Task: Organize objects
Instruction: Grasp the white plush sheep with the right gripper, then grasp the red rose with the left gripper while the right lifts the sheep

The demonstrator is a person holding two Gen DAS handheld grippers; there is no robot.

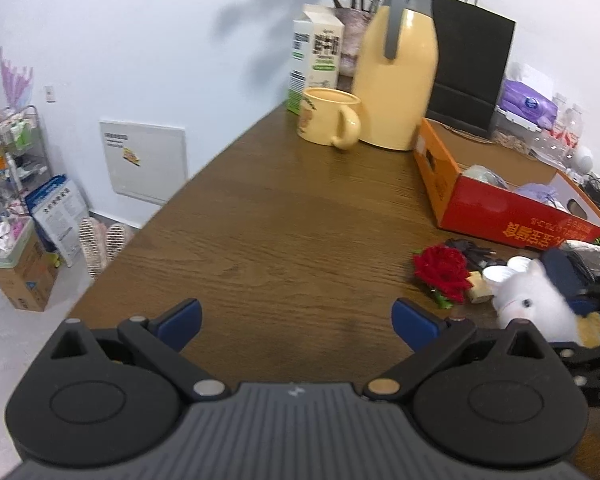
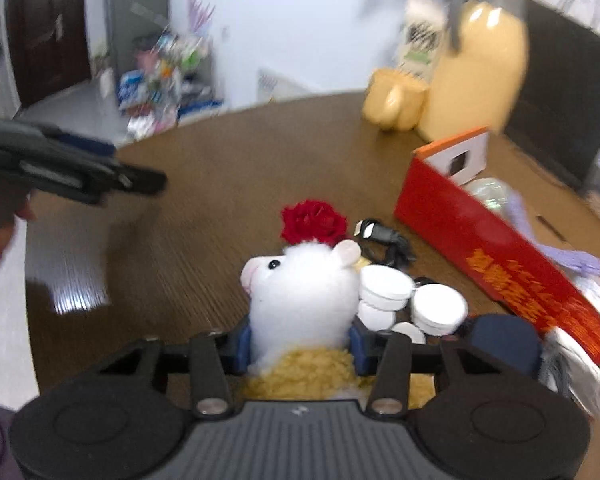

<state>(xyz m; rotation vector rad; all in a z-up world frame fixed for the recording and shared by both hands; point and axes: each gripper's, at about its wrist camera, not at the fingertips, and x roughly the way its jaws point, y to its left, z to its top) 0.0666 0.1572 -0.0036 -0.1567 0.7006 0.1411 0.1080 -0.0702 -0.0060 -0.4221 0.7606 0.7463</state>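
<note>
My right gripper (image 2: 300,344) is shut on a white plush toy (image 2: 300,292) with a yellow body, gripping it at the neck; the toy also shows in the left wrist view (image 1: 536,304). A red fabric rose (image 2: 314,222) lies just beyond it, also in the left wrist view (image 1: 442,270). Several white cups (image 2: 384,286) and a black cable (image 2: 388,238) lie to the toy's right. A red cardboard box (image 1: 500,216) holding a few items stands at the right. My left gripper (image 1: 296,322) is open and empty over bare wood table (image 1: 260,220).
A yellow mug (image 1: 328,120), a yellow thermos jug (image 1: 400,80), a milk carton (image 1: 314,56), a flower vase (image 1: 354,28) and a black paper bag (image 1: 468,64) stand at the table's far end. The table's left edge drops to a cluttered floor.
</note>
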